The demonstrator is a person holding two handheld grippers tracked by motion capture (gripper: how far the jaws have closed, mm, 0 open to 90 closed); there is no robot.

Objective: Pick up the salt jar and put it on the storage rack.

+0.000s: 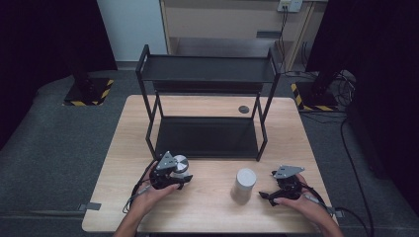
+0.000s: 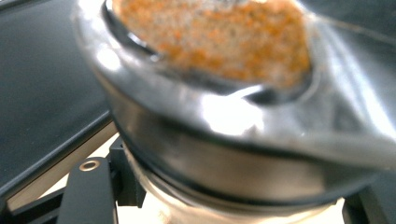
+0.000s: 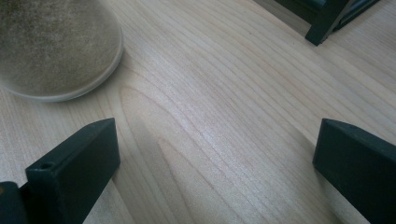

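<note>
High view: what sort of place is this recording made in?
Probably a lab or studio set up for recording, not a home: a lone wooden table on grey carpet, black curtains at both sides, and hazard-striped stand bases on the floor.

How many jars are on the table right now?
2: a metal-lidded jar clamped in the left gripper before the rack; a pale jar standing beside the open right gripper.
</note>
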